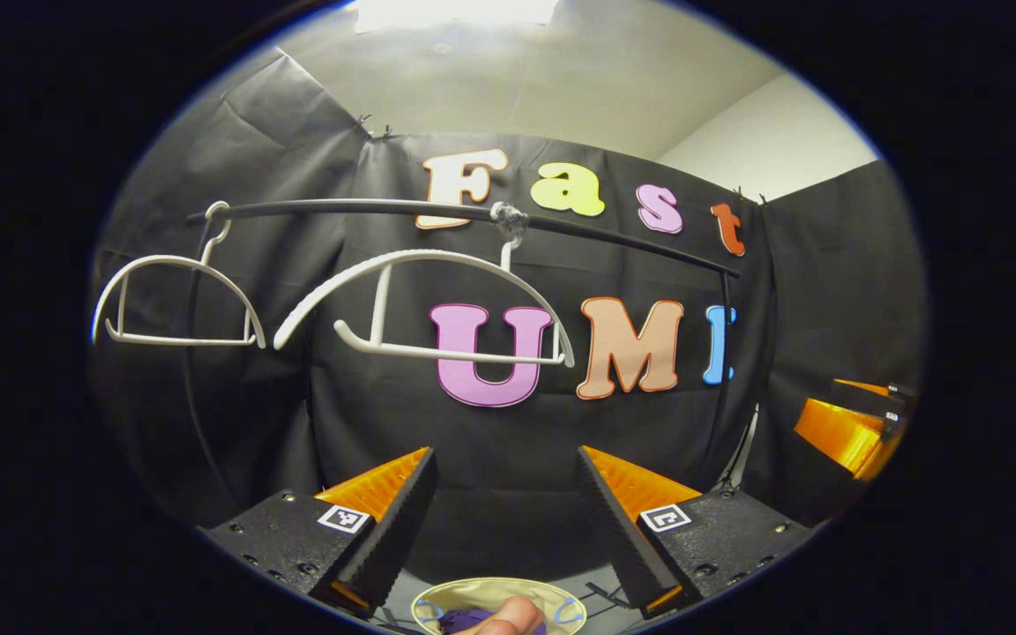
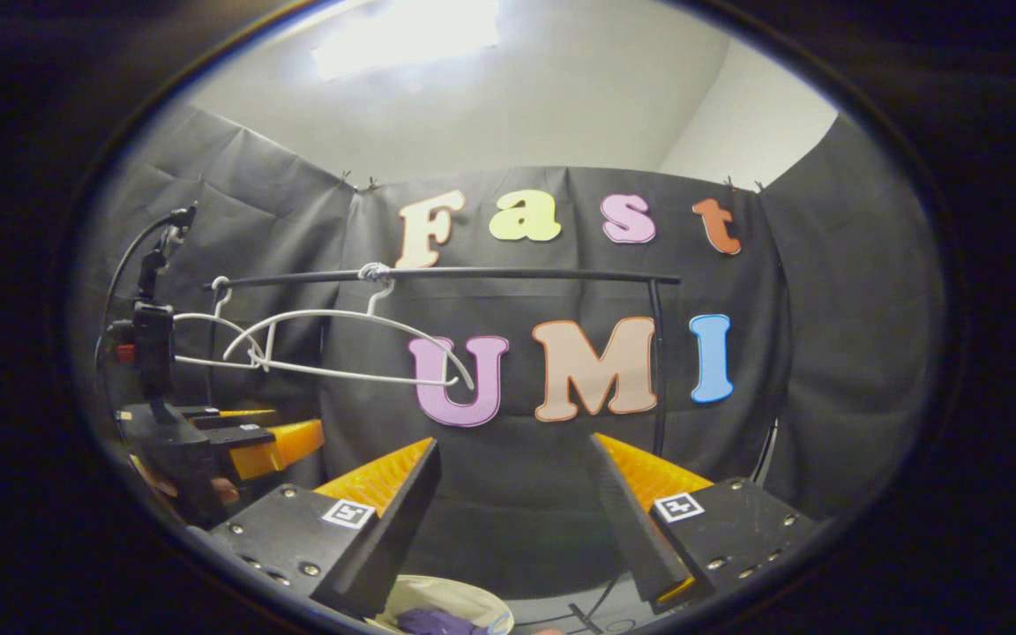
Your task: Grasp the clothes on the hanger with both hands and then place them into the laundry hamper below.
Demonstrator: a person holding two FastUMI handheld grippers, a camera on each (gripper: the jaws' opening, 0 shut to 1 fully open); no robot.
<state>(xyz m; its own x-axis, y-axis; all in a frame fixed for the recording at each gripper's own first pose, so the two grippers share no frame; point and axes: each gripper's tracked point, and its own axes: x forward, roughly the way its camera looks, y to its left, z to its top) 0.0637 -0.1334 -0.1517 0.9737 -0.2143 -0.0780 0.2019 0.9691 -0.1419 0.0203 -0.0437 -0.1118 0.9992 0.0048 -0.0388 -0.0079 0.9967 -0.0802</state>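
Two bare white hangers (image 1: pixel 424 304) (image 1: pixel 177 300) hang from a black rail (image 1: pixel 367 208). Low in the left gripper view, a cream laundry hamper (image 1: pixel 495 584) holds purple clothes (image 1: pixel 459 620), with a fingertip (image 1: pixel 512 617) in front of them. My left gripper (image 1: pixel 505 454) is open above the hamper, nothing between its fingers. My right gripper (image 2: pixel 517 443) is open too, over the same hamper (image 2: pixel 442 595) and purple clothes (image 2: pixel 429 622). The right gripper view has the hangers (image 2: pixel 340 344) at upper left and the left gripper (image 2: pixel 243 441) held by a hand.
The rail (image 2: pixel 517 274) rests on a black upright post (image 2: pixel 656 370) at its right end. Black cloth walls close in the back and both sides. The right gripper (image 1: pixel 847 428) shows at the right edge of the left gripper view.
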